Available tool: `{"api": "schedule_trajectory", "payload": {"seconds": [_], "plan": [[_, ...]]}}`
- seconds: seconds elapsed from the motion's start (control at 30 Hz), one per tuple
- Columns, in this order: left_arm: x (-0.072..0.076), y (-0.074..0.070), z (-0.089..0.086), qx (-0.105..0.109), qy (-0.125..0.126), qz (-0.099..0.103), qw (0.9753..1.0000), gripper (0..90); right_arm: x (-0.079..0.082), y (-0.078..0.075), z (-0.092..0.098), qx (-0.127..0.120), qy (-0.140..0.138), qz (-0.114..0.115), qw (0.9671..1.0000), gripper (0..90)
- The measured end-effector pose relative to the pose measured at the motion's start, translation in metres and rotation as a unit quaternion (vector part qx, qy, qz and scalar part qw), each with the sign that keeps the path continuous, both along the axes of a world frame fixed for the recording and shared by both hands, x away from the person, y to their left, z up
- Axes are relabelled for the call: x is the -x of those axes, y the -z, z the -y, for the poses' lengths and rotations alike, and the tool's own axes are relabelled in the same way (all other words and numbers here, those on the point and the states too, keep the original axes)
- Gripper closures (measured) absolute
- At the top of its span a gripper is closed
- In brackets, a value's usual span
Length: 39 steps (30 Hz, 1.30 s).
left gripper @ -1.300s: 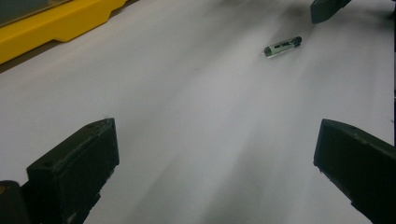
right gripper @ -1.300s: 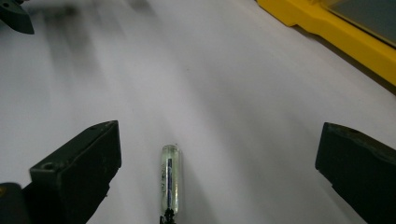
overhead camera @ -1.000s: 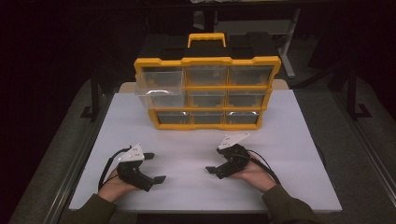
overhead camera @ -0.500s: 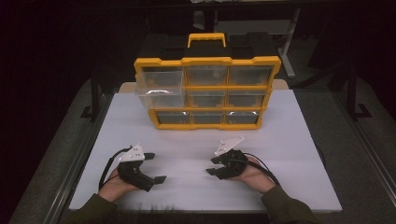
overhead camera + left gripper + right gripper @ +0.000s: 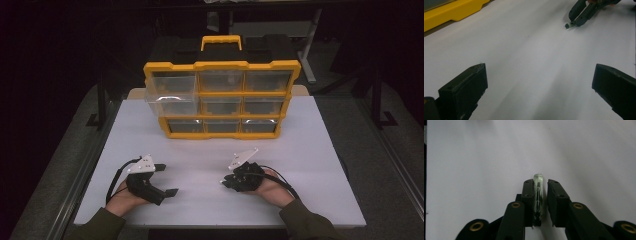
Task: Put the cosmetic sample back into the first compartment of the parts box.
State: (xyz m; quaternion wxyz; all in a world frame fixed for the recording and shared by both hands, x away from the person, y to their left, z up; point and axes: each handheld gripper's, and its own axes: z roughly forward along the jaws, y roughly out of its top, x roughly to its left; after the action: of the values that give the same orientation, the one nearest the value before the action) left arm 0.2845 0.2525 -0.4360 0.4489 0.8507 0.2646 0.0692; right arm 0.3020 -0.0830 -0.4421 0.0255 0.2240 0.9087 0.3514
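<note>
on the white table (image 5: 300, 150), the left gripper (image 5: 169, 179) rests at the near left with its jaws wide apart and nothing between them. the yellow drawer organizer (image 5: 222, 97) stands at the far middle. at the near right, the right gripper (image 5: 226, 181) has a small clear glass tube (image 5: 538, 195) between its jaws, lying against one jaw with a slight gap to the other.

**Three cameras, one white table**

A fixed camera looks forward and down from the near edge, taking in the whole table (image 5: 310, 150) and the yellow organizer (image 5: 222, 100) at its far edge. Each gripper camera skims low over the tabletop; the left one also catches the right gripper (image 5: 574, 23) and the organizer's base.
</note>
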Motion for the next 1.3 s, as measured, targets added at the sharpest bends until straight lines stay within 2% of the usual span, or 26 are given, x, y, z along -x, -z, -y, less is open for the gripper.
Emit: {"api": "schedule_trajectory", "payload": {"seconds": [0.03,0.07,0.13,0.2,0.3,0.4,0.47,0.53,0.63,0.67,0.7,0.73,1.3], "plan": [[0.000,0.000,0.000,-0.002,0.001,0.001,1.0000,0.0,0.001,0.000,0.000,0.005,0.000,0.001,1.0000,77.2],[0.000,0.000,0.000,-0.001,0.001,0.000,1.0000,0.0,-0.001,0.001,0.000,0.013,-0.006,0.016,0.9998,78.0],[0.000,0.000,0.000,0.001,0.000,-0.002,1.0000,0.0,-0.001,0.001,0.000,0.014,-0.006,0.017,0.9997,79.0],[0.000,0.001,0.000,0.000,0.000,-0.002,1.0000,0.0,0.001,0.001,-0.001,0.006,0.001,0.005,1.0000,79.1],[0.000,0.001,0.000,-0.001,0.001,-0.003,1.0000,0.0,0.001,0.001,-0.001,0.006,0.001,0.004,1.0000,79.3],[0.000,0.001,0.001,-0.001,0.001,-0.003,1.0000,0.0,-0.001,0.001,0.000,0.015,-0.005,0.018,0.9997,79.9],[0.000,0.001,0.000,-0.002,0.001,-0.003,1.0000,0.0,0.000,0.001,0.000,0.016,-0.004,0.017,0.9997,80.0],[0.000,0.001,0.000,-0.001,0.001,-0.004,1.0000,0.0,0.001,0.000,0.000,0.006,0.003,0.000,1.0000,80.0],[0.000,0.001,0.000,-0.002,0.001,-0.004,1.0000,0.0,0.000,0.000,0.001,0.003,0.006,-0.004,1.0000,80.0],[0.000,0.001,0.000,-0.001,0.000,-0.004,1.0000,0.0,-0.002,0.001,0.002,0.012,0.000,0.011,0.9999,80.0],[0.000,0.001,0.000,-0.002,0.001,-0.003,1.0000,0.0,-0.002,0.000,0.002,0.009,0.002,0.006,0.9999,80.0],[0.000,0.001,0.000,-0.001,0.001,-0.004,1.0000,0.0,-0.002,-0.001,0.003,0.013,0.000,0.015,0.9998,80.0],[-0.001,0.002,0.001,0.001,0.002,-0.007,1.0000,0.0,-0.009,-0.019,0.017,0.005,0.016,-0.002,0.9999,80.0]]}}
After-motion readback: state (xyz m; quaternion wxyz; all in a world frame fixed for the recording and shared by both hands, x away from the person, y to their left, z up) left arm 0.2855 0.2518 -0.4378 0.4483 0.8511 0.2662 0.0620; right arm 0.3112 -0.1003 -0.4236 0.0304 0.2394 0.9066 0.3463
